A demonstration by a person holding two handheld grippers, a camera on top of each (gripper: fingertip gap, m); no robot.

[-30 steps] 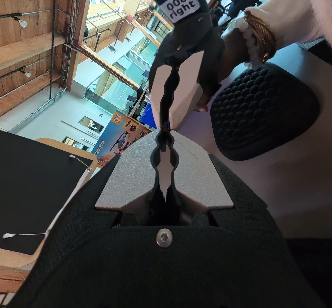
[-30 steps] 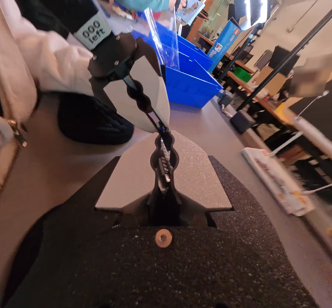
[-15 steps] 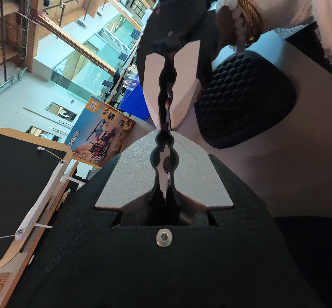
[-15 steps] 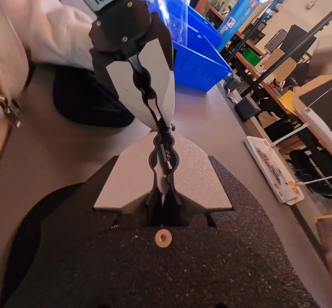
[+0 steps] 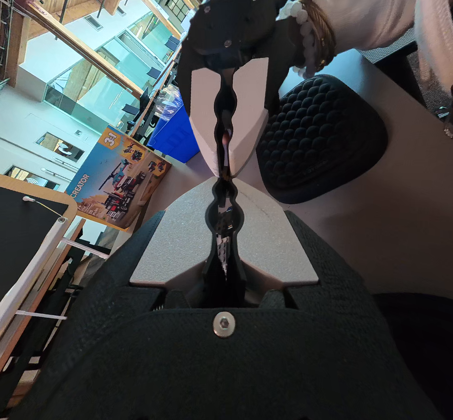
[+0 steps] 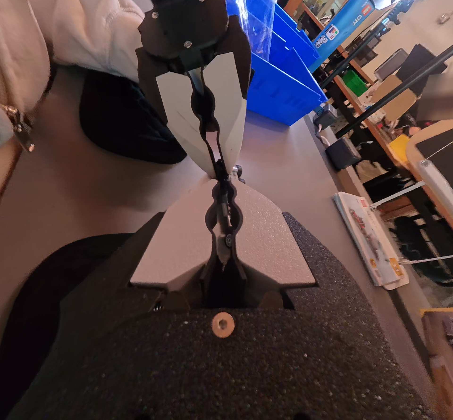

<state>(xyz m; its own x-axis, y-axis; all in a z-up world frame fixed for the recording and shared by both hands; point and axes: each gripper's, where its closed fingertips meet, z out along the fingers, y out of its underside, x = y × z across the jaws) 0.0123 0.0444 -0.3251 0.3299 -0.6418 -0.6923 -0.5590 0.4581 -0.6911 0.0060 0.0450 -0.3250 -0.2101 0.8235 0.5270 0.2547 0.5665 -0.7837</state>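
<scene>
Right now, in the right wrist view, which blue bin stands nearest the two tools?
The front bin, whose long side wall faces the table; the other blue bins line up behind it, farther off.

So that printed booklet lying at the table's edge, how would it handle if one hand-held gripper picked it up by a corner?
The booklet looks thin and flat, so it would probably sag or bend when lifted by a corner. Being thin paper, it is likely light for its size. It lies close to the table edge, so a sideways push could slide it off.
</scene>
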